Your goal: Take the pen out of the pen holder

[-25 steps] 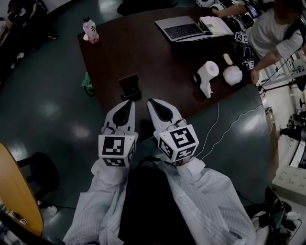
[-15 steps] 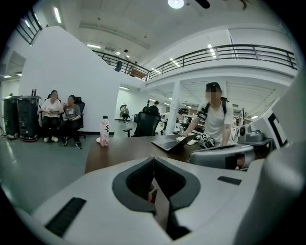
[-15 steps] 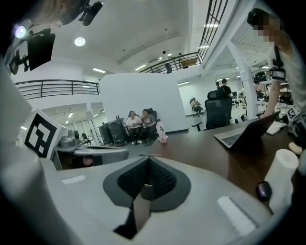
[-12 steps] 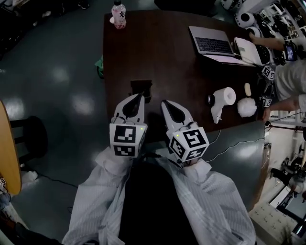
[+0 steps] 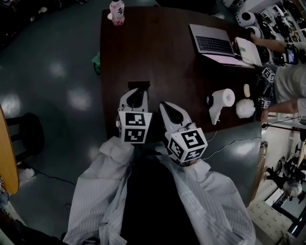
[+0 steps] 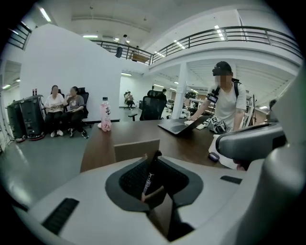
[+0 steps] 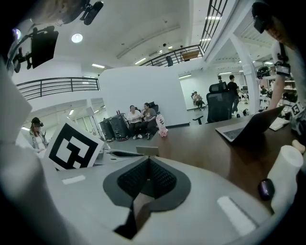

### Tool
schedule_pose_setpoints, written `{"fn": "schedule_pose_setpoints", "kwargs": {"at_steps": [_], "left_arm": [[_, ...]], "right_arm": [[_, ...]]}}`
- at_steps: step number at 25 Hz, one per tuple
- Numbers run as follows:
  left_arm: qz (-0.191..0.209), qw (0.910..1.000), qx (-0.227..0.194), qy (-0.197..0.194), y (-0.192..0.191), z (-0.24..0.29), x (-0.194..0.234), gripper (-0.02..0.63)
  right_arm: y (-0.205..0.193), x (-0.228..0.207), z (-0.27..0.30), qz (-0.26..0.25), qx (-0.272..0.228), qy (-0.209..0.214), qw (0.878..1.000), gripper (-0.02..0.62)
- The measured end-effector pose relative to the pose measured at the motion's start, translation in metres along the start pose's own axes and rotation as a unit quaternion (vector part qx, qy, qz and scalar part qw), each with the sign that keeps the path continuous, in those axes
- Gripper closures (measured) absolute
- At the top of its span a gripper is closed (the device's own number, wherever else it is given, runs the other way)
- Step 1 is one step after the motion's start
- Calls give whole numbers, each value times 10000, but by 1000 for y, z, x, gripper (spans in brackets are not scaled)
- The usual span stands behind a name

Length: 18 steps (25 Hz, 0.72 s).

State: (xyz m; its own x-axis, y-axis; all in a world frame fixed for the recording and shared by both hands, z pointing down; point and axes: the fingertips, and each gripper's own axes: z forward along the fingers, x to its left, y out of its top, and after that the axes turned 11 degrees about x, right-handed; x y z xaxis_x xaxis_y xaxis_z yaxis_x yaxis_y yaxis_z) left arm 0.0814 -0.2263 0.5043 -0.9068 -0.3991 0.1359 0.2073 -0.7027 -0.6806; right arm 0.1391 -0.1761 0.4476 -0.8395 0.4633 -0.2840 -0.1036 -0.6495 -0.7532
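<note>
Reaching forward, left hand-held gripper [image 5: 136,93] pinches pen [image 6: 149,176] in pen holder [image 6: 136,149]; right hand-held gripper [image 5: 168,107] closed, empty

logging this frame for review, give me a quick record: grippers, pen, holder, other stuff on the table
left gripper: at the pen holder, jaws closed on the pen
right gripper: shut, empty, beside the left gripper
pen: leaning between the left jaws; cannot tell if it is out of the holder yet
table: laptop, bottle, paper roll further off
</note>
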Motion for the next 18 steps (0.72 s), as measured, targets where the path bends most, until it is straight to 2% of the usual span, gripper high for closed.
{"fn": "schedule_pose_setpoints", "kwargs": {"at_steps": [1, 6, 12, 18], "left_arm": [[23, 10000, 77, -46, -1, 3, -2, 541], [92, 9997, 235, 15, -1, 18, -9, 488], [79, 9986, 510, 119, -4, 33, -15, 479], [229, 9974, 592, 335, -3, 39, -13, 479]], "right_arm": [[0, -3, 0, 21, 2, -8, 10000, 594], [-1, -21, -4, 103, 38, -19, 9999, 594], [-8, -38, -10, 198, 88, -30, 9998, 594], [-8, -49, -12, 264, 83, -10, 9996, 594]]}}
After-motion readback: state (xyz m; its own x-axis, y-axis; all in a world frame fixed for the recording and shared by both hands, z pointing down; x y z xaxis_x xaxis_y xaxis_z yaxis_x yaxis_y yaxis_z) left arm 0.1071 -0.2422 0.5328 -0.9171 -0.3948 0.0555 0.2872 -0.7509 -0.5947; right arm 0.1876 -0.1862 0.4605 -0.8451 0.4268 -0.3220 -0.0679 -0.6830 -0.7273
